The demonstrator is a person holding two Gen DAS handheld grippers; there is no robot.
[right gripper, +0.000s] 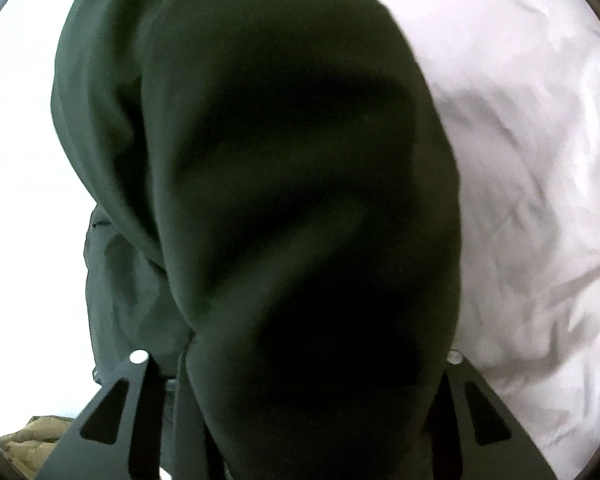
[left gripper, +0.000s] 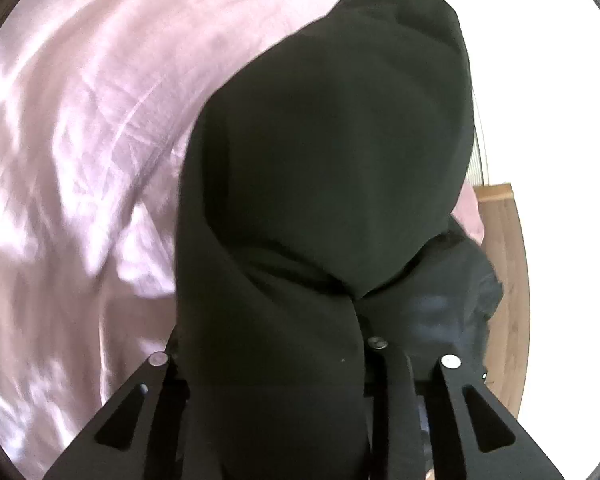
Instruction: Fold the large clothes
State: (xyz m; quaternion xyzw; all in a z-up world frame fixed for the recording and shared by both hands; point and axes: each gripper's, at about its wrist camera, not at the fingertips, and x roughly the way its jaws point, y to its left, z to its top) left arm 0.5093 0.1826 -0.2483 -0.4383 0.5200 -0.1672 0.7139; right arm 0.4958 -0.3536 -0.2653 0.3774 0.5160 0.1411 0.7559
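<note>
Left hand-held gripper [left gripper: 300, 360]: clamped on a bunched fold of the dark green garment [left gripper: 328, 152], which hangs lifted above the pink bedsheet [left gripper: 72, 140]. Right hand-held gripper [right gripper: 300, 356]: clamped on another fold of the same garment, which fills the right wrist view; its fingertips are hidden by cloth. Wooden floor [left gripper: 508, 264] shows at the right edge.

A crumpled pink bedsheet [left gripper: 72, 152] spreads left; a wooden floor strip [left gripper: 508, 264] shows at far right.
</note>
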